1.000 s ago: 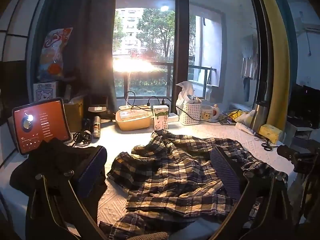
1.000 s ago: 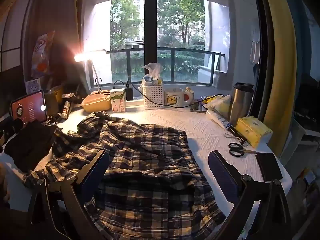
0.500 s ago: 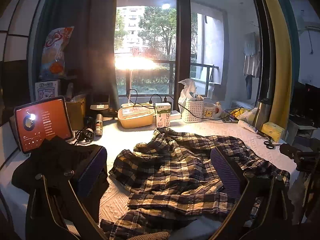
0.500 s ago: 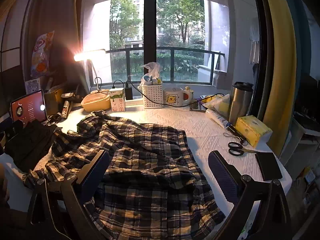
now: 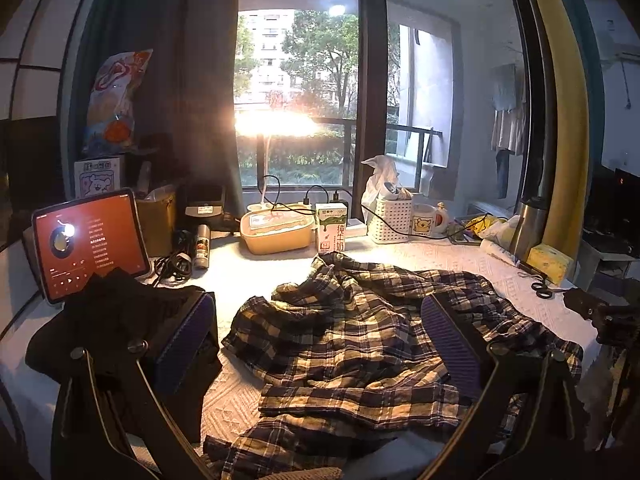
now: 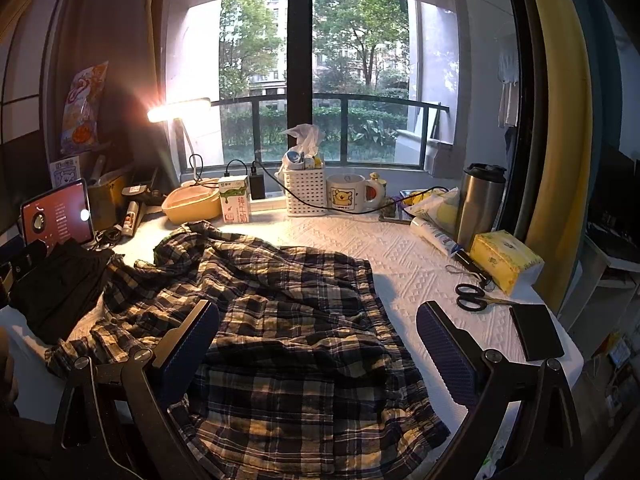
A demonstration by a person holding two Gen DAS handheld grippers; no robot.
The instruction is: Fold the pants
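Right wrist: bare tabletop (image 6: 404, 264) beside pants (image 6: 280, 320).

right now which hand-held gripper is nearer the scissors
Right. The right hand-held gripper has the scissors just off its right finger, by the table edge. The left hand-held gripper sits further left, with the plaid pants between it and them.

Plaid pants (image 6: 280, 320), dark blue/yellow/white check, unfolded & rumpled, spread flat across white textured bench (image 6: 408, 264), w/ creases bunched at middle.
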